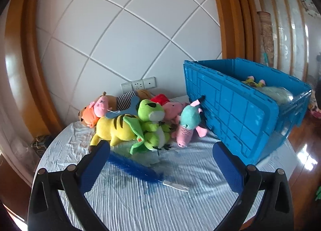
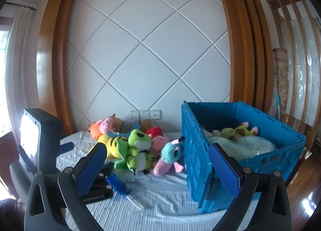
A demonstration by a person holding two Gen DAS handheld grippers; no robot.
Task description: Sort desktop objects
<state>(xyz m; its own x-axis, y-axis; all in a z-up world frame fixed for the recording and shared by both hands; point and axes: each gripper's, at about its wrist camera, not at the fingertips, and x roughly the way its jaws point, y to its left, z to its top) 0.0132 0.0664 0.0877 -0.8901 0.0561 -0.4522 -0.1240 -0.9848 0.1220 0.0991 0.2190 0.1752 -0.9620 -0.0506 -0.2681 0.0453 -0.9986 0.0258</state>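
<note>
Nearest the lens, the left gripper hangs low over the pale striped cloth with its blue-padded jaws spread wide and nothing between them; a blue bristled brush with a white handle lies on the cloth just under it. Behind, left to right, sits a heap of soft toys: an orange and pink plush, a yellow striped tiger plush, a green frog plush, a pink pig plush, then a teal and pink plush leaning on the blue plastic crate; the crate already holds a yellow and green plush on pale bedding. By my reading the sorting is midway, with some toys binned and most out; the next move calls for closing on one item and carrying it rightward over the rim. The right gripper hovers level, jaws wide and empty, facing the heap.
</note>
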